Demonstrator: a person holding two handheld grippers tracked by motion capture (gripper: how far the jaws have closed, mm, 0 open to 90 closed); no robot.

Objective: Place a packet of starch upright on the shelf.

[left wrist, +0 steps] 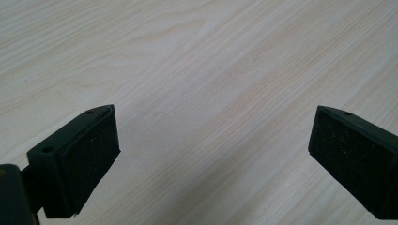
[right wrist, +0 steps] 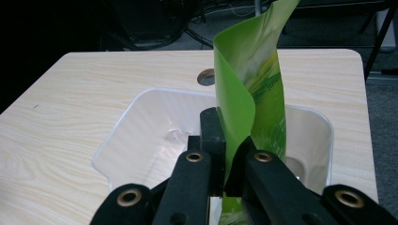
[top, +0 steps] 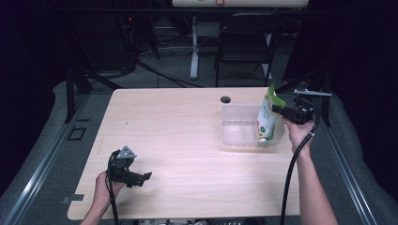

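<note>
A green pouch point(top: 267, 117) stands upright at the right end of a clear plastic bin point(top: 234, 131), its lower part inside the bin and its top rising above the rim. The bin sits on the right half of a pale wood-grain table point(top: 187, 136), just in front of a round cable hole point(top: 225, 99) in the top. Beyond the table lie a grey floor, a dark folding chair point(top: 244, 42), the white leg of another table point(top: 194, 47) and loose cables against black surroundings.

The right gripper view looks from close up along the pouch point(right wrist: 253, 93), showing its glossy green side curling over, the bin's see-through walls point(right wrist: 141, 122) and the cable hole point(right wrist: 206, 76) behind. The left gripper view shows bare wood grain point(left wrist: 211, 70) between two black padded jaws.

The right claw point(top: 279, 109) is clamped on the pouch's upper edge, its jaws pressed together on the film. The left claw point(top: 145, 177) hovers low over the table's near left part, well apart from the bin, jaws spread wide and holding nothing.
</note>
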